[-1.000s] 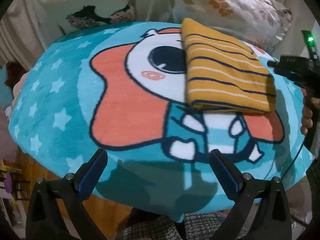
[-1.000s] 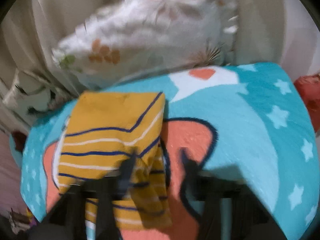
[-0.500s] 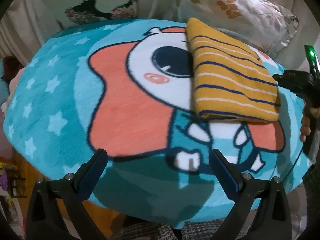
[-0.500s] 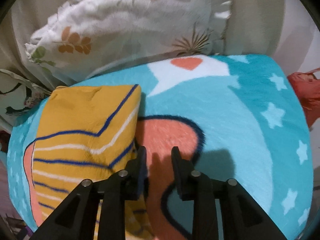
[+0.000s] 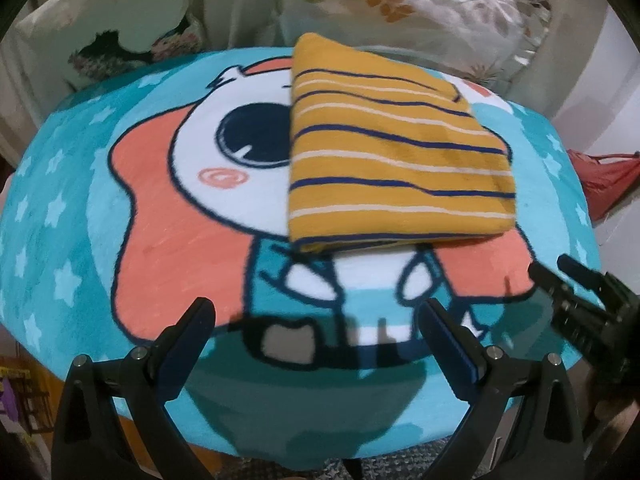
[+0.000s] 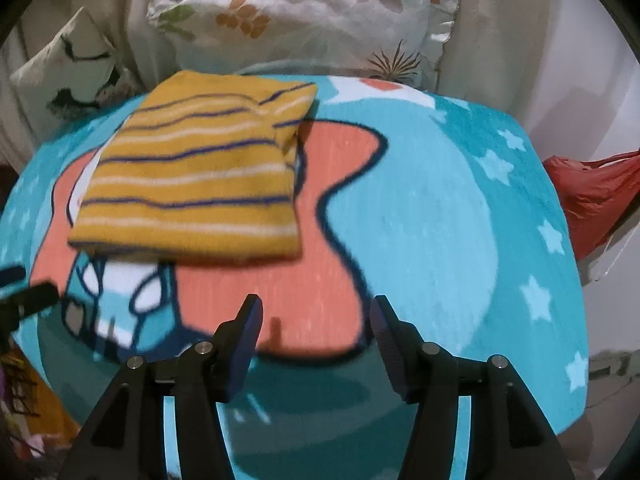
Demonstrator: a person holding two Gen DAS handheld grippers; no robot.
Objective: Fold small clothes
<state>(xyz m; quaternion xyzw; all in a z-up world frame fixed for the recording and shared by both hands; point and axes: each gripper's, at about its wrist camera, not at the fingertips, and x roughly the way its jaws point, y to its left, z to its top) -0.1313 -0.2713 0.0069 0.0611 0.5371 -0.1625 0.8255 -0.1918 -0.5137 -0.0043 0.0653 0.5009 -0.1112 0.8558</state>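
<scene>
A folded yellow garment (image 5: 396,160) with navy and white stripes lies flat on the turquoise cartoon blanket (image 5: 80,200); it also shows in the right wrist view (image 6: 200,176). My left gripper (image 5: 316,320) is open and empty, held over the blanket's near edge, short of the garment. My right gripper (image 6: 316,320) is open and empty, near the front of the blanket and to the right of the garment. The right gripper's fingertips also show at the right of the left wrist view (image 5: 560,272).
Floral pillows (image 6: 304,20) lean behind the blanket (image 6: 440,220). A red bag (image 6: 592,200) hangs off the right side. The blanket's front edge drops off just under both grippers; a wooden floor (image 5: 132,436) shows below at the left.
My right gripper has let go of the garment, opened and pulled back toward the blanket's front. The garment now lies folded and still. My left gripper has shifted slightly right, staying open.
</scene>
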